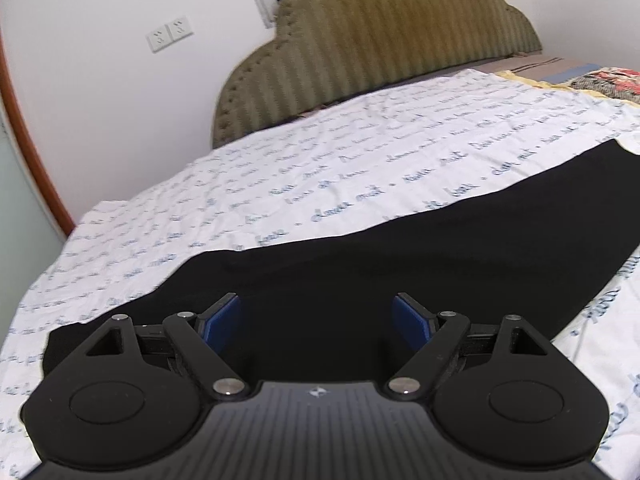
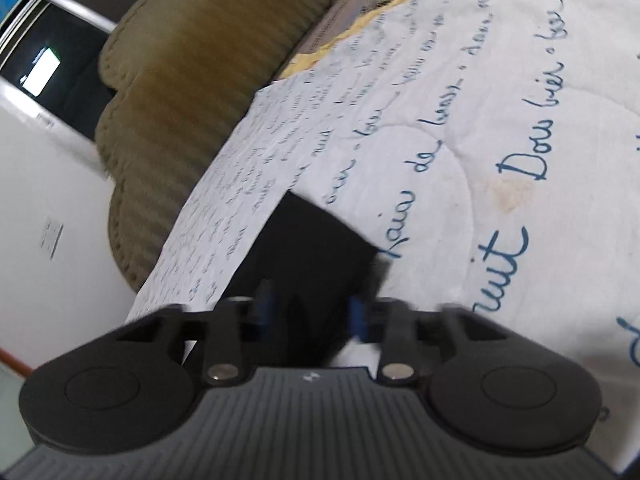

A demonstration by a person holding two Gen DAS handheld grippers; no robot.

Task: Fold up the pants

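Black pants [image 1: 440, 240] lie flat on a white bedsheet with blue script, stretching from the lower left to the right edge in the left wrist view. My left gripper [image 1: 316, 316] is open, its blue pads apart just above the near part of the pants. In the right wrist view one end of the pants [image 2: 316, 248] lies on the sheet straight ahead. My right gripper [image 2: 312, 312] is open and low over that end, its blue pads on either side of the black cloth; the view is blurred.
An olive ribbed headboard [image 1: 380, 52] stands behind the bed against a white wall with sockets [image 1: 168, 34]. A patterned blanket [image 1: 608, 80] lies at the far right. The sheet's left edge [image 1: 60, 252] drops off beside a wooden frame.
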